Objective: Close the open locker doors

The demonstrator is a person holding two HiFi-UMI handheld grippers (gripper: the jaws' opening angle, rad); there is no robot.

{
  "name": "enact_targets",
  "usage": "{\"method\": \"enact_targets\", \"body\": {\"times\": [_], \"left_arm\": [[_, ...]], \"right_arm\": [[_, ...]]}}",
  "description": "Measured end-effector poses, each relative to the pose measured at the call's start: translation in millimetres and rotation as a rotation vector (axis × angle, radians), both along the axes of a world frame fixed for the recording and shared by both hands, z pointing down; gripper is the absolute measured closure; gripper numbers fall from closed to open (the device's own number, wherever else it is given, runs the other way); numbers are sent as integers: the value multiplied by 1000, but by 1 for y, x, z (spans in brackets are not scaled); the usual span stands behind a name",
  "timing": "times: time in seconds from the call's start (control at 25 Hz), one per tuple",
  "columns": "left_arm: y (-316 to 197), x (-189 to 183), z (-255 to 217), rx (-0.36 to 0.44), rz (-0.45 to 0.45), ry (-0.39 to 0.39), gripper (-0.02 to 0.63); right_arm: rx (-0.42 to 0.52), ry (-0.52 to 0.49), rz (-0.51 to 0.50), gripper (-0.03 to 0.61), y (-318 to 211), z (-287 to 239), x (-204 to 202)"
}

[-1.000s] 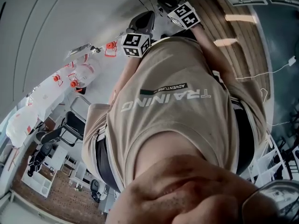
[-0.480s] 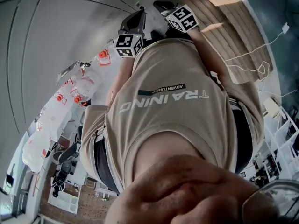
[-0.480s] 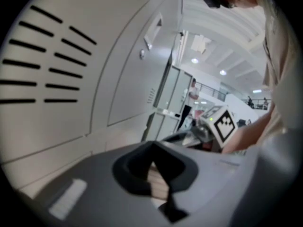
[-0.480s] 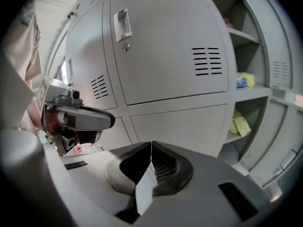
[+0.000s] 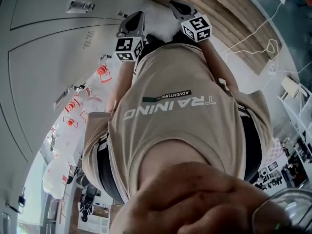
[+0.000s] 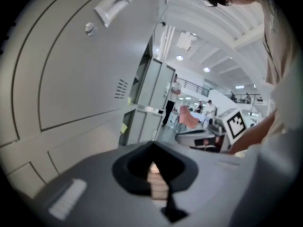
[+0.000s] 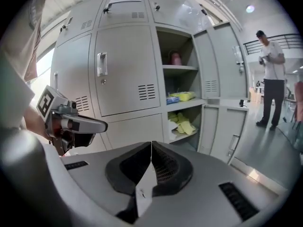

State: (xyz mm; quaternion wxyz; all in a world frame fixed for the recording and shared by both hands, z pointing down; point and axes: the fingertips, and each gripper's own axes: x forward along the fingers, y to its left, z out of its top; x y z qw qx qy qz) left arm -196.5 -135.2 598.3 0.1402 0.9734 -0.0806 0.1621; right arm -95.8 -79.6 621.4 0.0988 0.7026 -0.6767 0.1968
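**Both grippers shut and empty before an open locker**

In the head view we look down a beige T-shirt to the left gripper and right gripper. Both are raised ahead of it, with closed grey locker doors to the left gripper's left.

In the left gripper view we find its jaws pressed together with nothing between them, and a shut door's handle high to their left.

In the right gripper view those jaws are likewise together and empty. Beyond them, slightly right, the open locker shows shelves holding yellow items, with its open doors swung out further right. A bystander stands far right.
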Motion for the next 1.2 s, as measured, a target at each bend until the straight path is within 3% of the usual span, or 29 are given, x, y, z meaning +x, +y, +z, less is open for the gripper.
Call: {"method": "enact_targets", "body": {"times": [0.2, 0.56, 0.8, 1.0, 1.2], "left_arm": [[36, 36, -9, 23, 64, -1, 614], [112, 118, -25, 66, 139, -10, 614], [148, 167, -30, 77, 97, -22, 614], [169, 188, -13, 24, 44, -63, 614], [177, 212, -13, 30, 66, -82, 614]], "right_arm": [[16, -20, 93, 563, 42, -4, 41], [46, -39, 104, 563, 119, -12, 105], [55, -68, 88, 563, 163, -6, 159], [12, -9, 54, 563, 188, 10, 196], [6, -52, 64, 563, 196, 17, 215]]}}
